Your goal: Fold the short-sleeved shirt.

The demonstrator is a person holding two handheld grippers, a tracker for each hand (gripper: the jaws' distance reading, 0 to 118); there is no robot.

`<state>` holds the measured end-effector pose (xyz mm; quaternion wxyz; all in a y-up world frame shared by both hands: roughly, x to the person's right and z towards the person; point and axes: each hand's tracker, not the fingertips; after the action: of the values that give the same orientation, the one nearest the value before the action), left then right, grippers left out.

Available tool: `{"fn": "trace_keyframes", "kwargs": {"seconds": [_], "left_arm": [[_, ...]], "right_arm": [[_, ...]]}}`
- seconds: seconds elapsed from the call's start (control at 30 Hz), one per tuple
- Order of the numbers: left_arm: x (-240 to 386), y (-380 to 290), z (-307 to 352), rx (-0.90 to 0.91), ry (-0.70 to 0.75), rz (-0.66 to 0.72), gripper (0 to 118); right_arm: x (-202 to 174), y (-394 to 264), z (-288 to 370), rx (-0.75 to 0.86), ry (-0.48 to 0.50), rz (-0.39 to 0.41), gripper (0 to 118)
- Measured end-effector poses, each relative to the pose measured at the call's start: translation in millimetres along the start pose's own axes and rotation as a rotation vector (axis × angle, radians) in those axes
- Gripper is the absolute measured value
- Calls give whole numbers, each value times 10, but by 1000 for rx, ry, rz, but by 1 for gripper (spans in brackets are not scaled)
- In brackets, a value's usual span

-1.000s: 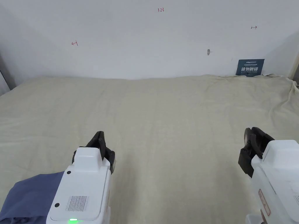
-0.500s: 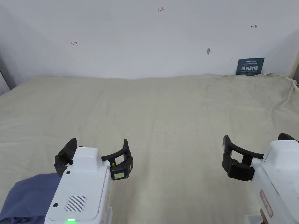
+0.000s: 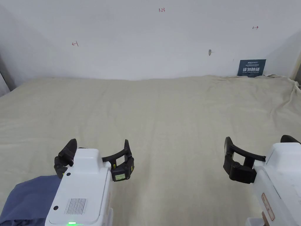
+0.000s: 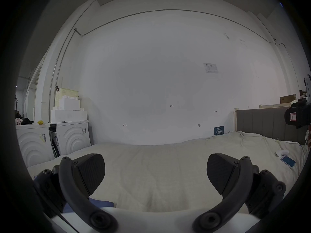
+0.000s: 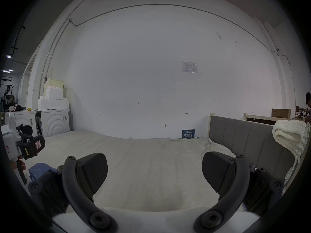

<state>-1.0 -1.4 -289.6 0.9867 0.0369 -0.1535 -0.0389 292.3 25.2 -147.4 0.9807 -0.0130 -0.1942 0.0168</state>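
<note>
- Between my left gripper's (image 3: 97, 154) spread jaws I see bare sheet (image 3: 176, 117); my right gripper's (image 3: 258, 147) jaws gape too, holding nothing.
- Below the left gripper lies the bunched blue shirt (image 3: 29, 197), untouched.
- Folding hasn't begun; next I'd reach down, pinch it and spread it flat.

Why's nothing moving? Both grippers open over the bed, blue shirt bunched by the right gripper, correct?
One slip: the blue shirt lies bunched by the left gripper, not the right gripper. The head view shows it at the near left edge of the bed. Both grippers are open, holding nothing.
</note>
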Motion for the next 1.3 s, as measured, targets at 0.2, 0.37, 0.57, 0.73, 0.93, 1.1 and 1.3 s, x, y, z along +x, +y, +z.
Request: {"fn": "trace_keyframes", "kwargs": {"seconds": [0.2,0.37,0.57,0.73,0.93,1.1,1.3], "left_arm": [[-18,2,8,-3,5,5,118],[-28,-6,15,-3,8,-3,118],[-41,-13,18,-1,9,-4,118],[-49,-21,16,-3,11,-3,118],[-48,-35,15,-1,9,-8,118],[-53,-39,11,3,10,-8,118],[-56,-63,6,-5,10,-6,118]], "right_arm": [[-11,6,8,0,0,3,112],[-17,15,9,5,0,7,112],[-29,13,2,1,4,9,112],[-45,10,9,4,6,11,112],[-58,-5,5,1,5,14,112],[-62,1,3,2,6,14,112],[-68,-1,-5,2,7,17,112]]}}
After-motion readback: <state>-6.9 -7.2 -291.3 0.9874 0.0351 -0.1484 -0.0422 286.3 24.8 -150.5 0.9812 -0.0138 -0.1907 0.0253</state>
